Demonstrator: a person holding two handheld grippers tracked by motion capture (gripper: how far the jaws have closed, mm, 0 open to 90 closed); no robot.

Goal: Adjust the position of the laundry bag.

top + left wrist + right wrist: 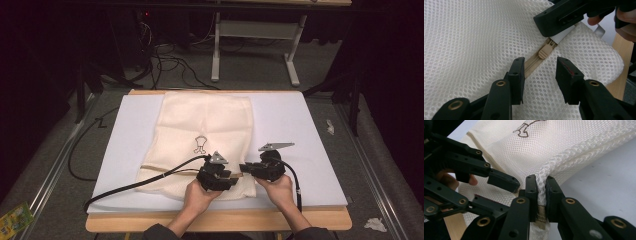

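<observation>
We have the cream mesh laundry bag [202, 135] lying flat on the white-topped desk [300, 150], its near edge at our hands, and the job in hand looks to be working its zipper. Our right tongs [541, 187] are pressed together on a fold of mesh at the zipper's end, which anchors the bag; we should keep that pinch firm and pull lightly away so the beige zipper tape [532, 63] stays taut. Our left tongs [540, 70] stand spread, straddling the tape just short of the small beige zipper pull [544, 51] (not yet touching it). We would ease forward, close squarely on the pull tab, then draw along the tape's line. The bag is fine honeycomb netting, soft, with a small dark outline print [200, 144].
</observation>
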